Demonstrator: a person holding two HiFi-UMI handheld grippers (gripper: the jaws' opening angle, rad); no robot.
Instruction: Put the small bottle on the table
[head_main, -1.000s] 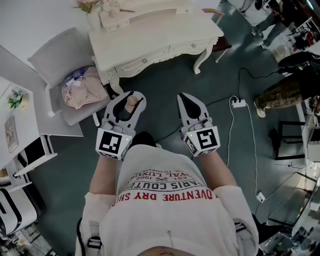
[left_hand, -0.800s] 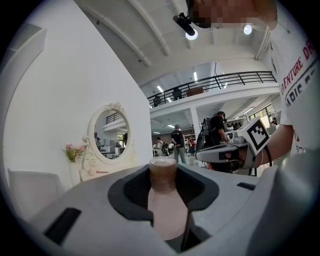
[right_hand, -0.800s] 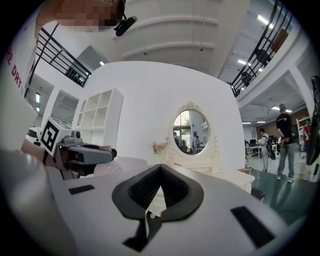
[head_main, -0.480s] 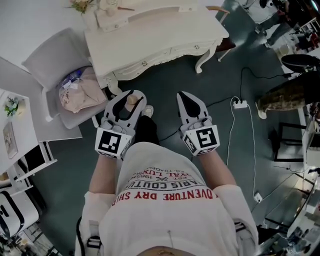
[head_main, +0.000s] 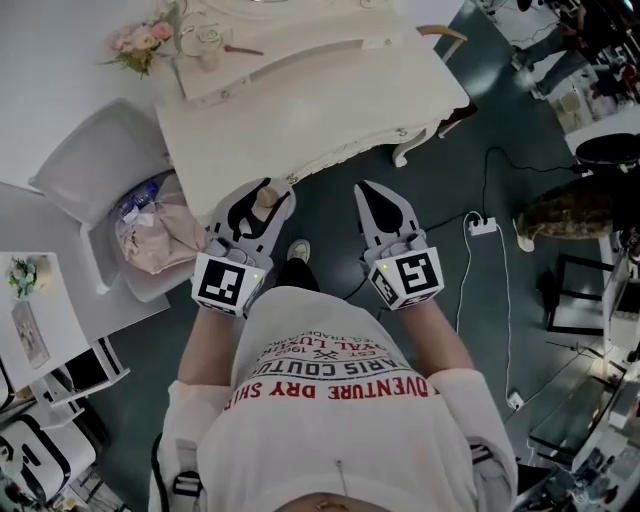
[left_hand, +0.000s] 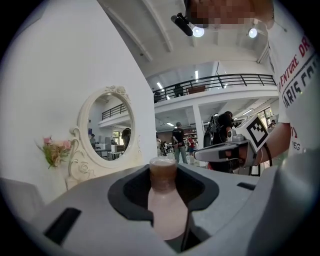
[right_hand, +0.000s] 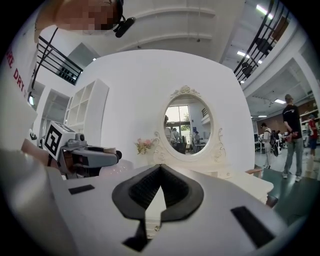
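right now your left gripper (head_main: 262, 192) clamps the small bottle (left_hand: 167, 200) upright, cap up, just at the table's (head_main: 320, 100) near edge, with the tabletop straight ahead. your right gripper (head_main: 368, 195), jaws together and empty, sits short of that edge.

You have two grippers, the left gripper (head_main: 262, 190) and the right gripper (head_main: 368, 195), and one small bottle (left_hand: 165, 200). You can count also one white table (head_main: 330, 90), one oval mirror (right_hand: 187, 125), one grey chair (head_main: 90, 170) and one power strip (head_main: 481, 226).
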